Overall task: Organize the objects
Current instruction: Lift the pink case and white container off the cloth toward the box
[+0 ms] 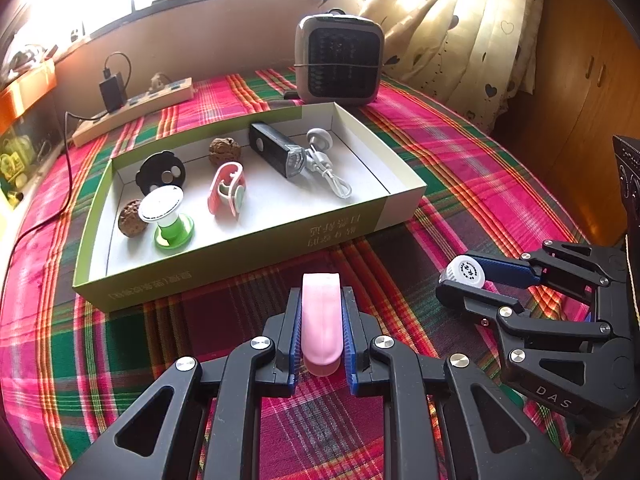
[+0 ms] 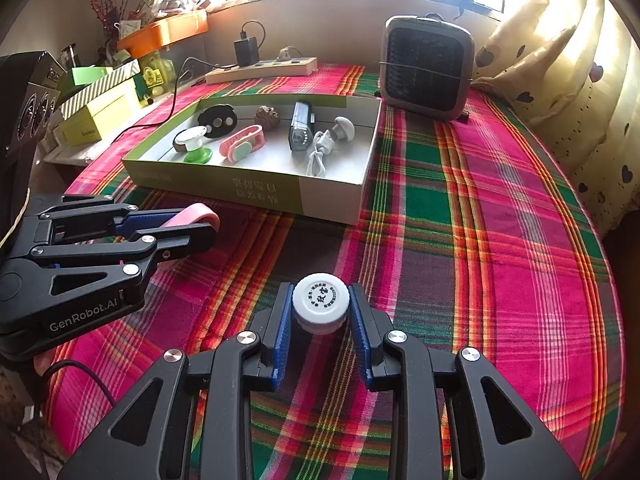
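Plaid cloth covers the table (image 2: 500,216), and on it the open cardboard box (image 1: 256,256) lies straight ahead of both my grippers, beyond the fingertips. My left gripper (image 1: 322,320) is clamped on a pink clip (image 1: 321,316), long axis running along the fingers toward the box. My right gripper (image 2: 320,316) pinches a small white-capped bottle (image 2: 320,300). I judge the left nearer the box's front wall.

"GenRobot.AI" is printed in white on the black body of the left gripper (image 2: 200,228). "DAS" is printed on the right gripper (image 1: 456,284). Chinese characters on the green box (image 2: 256,194) and white cap (image 2: 320,300) are too small to read.
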